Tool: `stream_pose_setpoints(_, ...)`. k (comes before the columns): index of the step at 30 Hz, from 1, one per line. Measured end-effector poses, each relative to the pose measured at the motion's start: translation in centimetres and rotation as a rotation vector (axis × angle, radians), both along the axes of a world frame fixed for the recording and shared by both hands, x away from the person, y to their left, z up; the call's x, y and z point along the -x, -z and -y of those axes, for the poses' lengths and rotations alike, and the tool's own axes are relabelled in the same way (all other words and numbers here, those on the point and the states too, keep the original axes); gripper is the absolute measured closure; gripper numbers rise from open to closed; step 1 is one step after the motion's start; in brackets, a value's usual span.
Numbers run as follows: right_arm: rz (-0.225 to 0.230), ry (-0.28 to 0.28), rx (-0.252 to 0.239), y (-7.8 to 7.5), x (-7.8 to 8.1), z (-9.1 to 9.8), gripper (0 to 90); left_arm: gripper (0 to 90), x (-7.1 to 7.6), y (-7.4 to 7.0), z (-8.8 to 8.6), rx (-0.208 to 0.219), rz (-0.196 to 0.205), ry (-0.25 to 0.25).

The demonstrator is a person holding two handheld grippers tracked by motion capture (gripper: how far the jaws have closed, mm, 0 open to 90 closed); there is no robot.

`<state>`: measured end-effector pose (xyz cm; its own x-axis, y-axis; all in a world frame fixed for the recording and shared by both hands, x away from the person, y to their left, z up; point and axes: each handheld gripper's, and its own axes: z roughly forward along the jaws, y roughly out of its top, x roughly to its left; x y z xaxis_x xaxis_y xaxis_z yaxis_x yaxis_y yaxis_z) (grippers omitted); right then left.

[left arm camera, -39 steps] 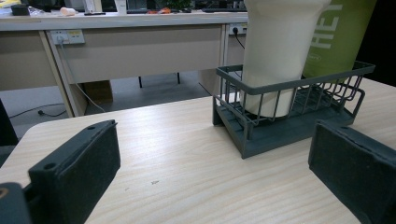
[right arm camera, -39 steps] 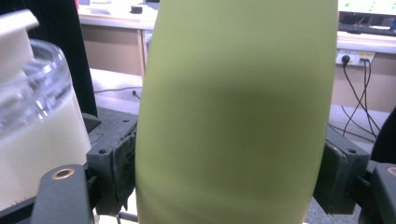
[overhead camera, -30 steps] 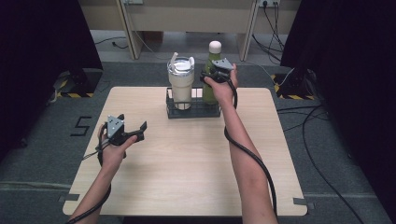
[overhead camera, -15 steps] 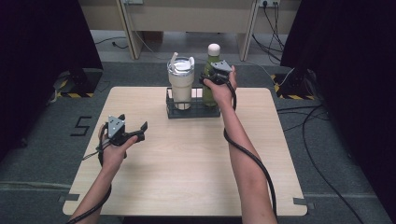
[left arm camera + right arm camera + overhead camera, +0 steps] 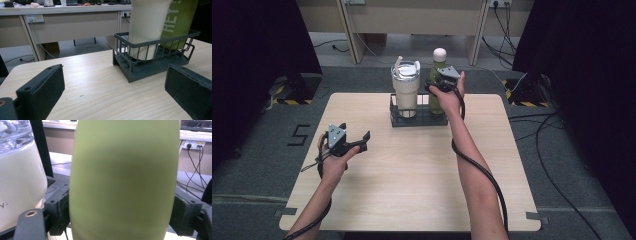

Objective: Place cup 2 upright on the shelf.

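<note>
Green matte metal bottle (image 5: 123, 180), white-capped: upright in the dark wire rack (image 5: 419, 120) at the pale wooden counter's (image 5: 412, 175) far edge, beside a cream lidded tumbler (image 5: 405, 89). Right tongs (image 5: 438, 85): jaws flank the bottle, just opening, pads at its sides. Left tongs (image 5: 361, 139): wide open, empty, well apart.

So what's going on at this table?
A person works with two hand-held grippers. The right gripper has the green bottle between its jaws, which have just been opening; the bottle stands in a dark wire rack beside a cream tumbler. The left gripper waits open over the table.
</note>
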<state>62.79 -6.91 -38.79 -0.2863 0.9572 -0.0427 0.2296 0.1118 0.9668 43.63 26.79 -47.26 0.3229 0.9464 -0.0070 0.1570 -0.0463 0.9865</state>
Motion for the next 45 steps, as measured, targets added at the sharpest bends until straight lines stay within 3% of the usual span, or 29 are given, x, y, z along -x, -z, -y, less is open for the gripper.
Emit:
stream_pose_setpoints(24,-0.012,-0.033,0.026,0.2,1.0,0.5,9.2,1.9,0.0,0.1,0.0,-0.001,-0.001,0.000)
stream_pose_setpoints(45,-0.016,-0.052,0.028,0.2,3.5,1.3,8.7,2.0,0.0,0.2,0.2,-0.005,-0.003,0.007)
